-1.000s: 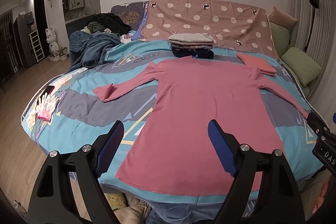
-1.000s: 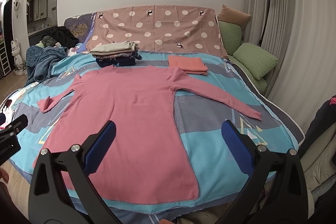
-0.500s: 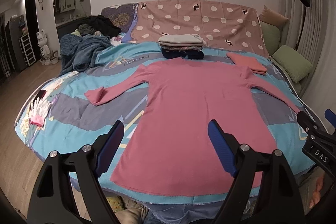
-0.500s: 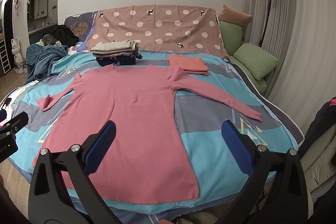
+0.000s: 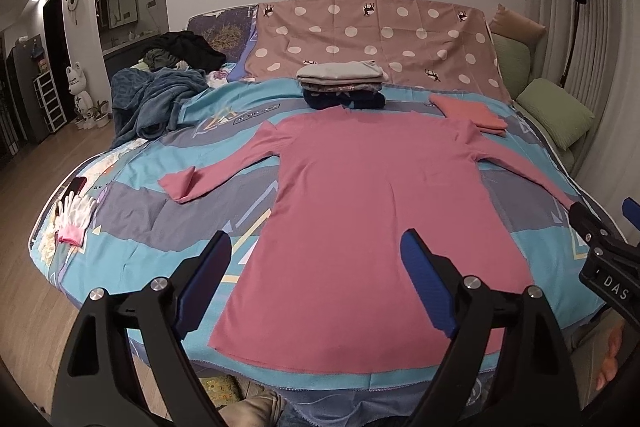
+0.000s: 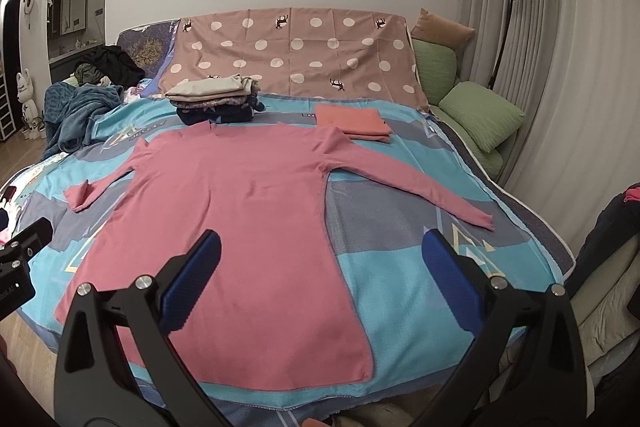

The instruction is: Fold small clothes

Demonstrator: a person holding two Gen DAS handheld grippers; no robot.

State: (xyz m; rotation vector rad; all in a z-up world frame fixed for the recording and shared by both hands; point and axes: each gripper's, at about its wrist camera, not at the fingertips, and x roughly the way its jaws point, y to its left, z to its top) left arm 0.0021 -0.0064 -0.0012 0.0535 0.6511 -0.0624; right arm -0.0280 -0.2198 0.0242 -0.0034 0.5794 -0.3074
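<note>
Above the flat pink long-sleeved knit top (image 5: 372, 211), your left gripper (image 5: 316, 281) was opening, your right gripper (image 6: 320, 281) spread, both empty; the folded-back left cuff (image 5: 180, 185) risked a lopsided fold.

Left gripper (image 5: 316, 277), right gripper (image 6: 320, 277): black frames, blue ribbed pads, silver screws ("DAS" lettering).

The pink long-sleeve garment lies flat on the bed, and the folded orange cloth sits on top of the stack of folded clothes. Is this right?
Not quite. The orange cloth lies on the bed by itself, beside the stack, not on it; the right wrist view shows this. The pink garment does lie flat.
</note>
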